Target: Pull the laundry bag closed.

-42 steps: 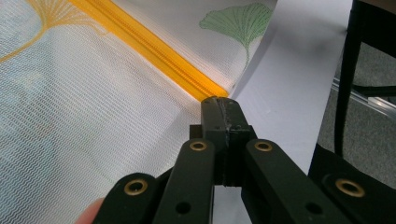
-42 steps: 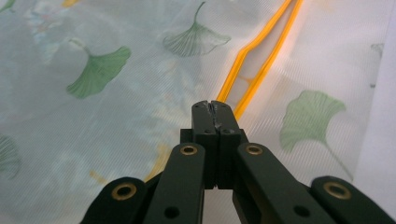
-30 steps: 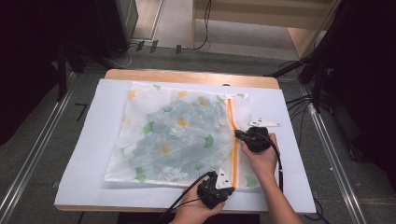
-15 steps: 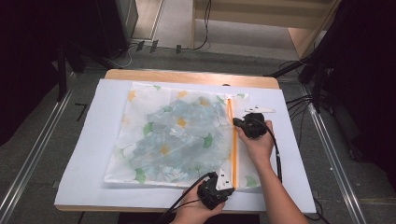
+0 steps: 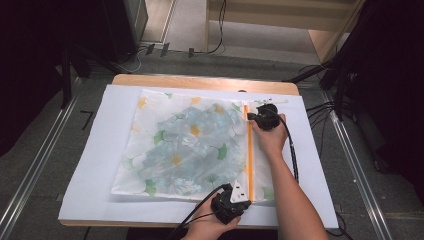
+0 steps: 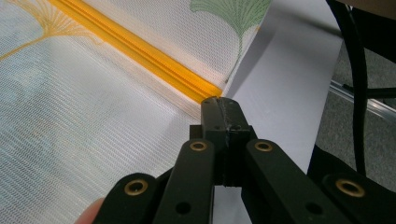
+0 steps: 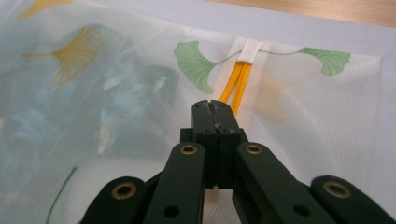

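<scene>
A white mesh bag (image 5: 190, 145) printed with ginkgo leaves lies flat on a white sheet (image 5: 100, 175). An orange zipper (image 5: 248, 160) runs along its right side. My left gripper (image 5: 245, 195) is shut on the zipper's near end at the bag's near edge (image 6: 222, 103). Near the far end of the zipper, my right gripper (image 5: 251, 119) is shut on the zipper (image 7: 211, 106). Beyond its tips the two orange zipper halves (image 7: 237, 84) stand apart up to a white end tab (image 7: 250, 49). The slider is hidden under the jaws.
The sheet covers a wooden table (image 5: 200, 81) whose far edge shows. Black cables (image 5: 292, 150) trail from both grippers over the sheet's right part. Metal rails (image 5: 30, 165) and floor cables flank the table.
My right gripper has slid away from me along the orange zipper toward the bag's far edge. The left gripper has stayed at the near end.
</scene>
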### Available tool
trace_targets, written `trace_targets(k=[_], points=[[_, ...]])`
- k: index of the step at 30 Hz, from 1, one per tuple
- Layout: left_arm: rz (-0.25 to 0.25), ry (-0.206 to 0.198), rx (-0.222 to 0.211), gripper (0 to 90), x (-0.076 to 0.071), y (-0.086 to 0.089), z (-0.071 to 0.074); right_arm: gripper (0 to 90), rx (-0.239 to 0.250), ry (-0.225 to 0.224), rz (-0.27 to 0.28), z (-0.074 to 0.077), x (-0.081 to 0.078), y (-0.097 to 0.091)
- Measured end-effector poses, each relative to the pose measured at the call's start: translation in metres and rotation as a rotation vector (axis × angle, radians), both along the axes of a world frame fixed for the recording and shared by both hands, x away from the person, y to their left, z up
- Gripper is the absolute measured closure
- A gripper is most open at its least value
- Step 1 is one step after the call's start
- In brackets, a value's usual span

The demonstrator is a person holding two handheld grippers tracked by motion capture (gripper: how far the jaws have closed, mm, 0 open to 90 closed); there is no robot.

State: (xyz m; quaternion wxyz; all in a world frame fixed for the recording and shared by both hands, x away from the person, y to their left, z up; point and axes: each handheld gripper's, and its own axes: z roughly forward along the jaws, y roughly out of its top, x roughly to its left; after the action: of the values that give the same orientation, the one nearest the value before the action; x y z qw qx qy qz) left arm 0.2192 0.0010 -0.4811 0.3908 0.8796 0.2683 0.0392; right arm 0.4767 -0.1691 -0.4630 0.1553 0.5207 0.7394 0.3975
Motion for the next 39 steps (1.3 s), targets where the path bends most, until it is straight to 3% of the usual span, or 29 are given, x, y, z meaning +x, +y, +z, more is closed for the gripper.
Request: trace_targets(k=[11,20,25,30,35,39], points=[[-0.003,0.009,0.001,90.0,0.0,0.0,0.0,90.0,-0.028,0.009,-0.034,0.002,0.034,0.003],[-0.007,0.006,-0.003,90.0,0.001,0.001,0.0,90.0,-0.016,0.023,-0.058,0.003,0.055,0.008],[-0.005,0.005,-0.004,90.0,0.0,0.001,0.0,90.0,-0.017,0.035,-0.073,-0.001,0.058,0.01],[-0.008,0.006,-0.005,90.0,0.0,0.001,0.0,90.0,-0.051,0.046,-0.075,-0.003,0.062,0.013],[-0.007,0.039,-0.025,90.0,0.004,0.003,0.0,90.0,-0.022,0.059,-0.061,-0.007,0.056,0.014],[-0.01,0.032,-0.014,90.0,0.003,0.003,0.001,75.6,-0.009,0.048,-0.055,-0.007,0.044,0.006]])
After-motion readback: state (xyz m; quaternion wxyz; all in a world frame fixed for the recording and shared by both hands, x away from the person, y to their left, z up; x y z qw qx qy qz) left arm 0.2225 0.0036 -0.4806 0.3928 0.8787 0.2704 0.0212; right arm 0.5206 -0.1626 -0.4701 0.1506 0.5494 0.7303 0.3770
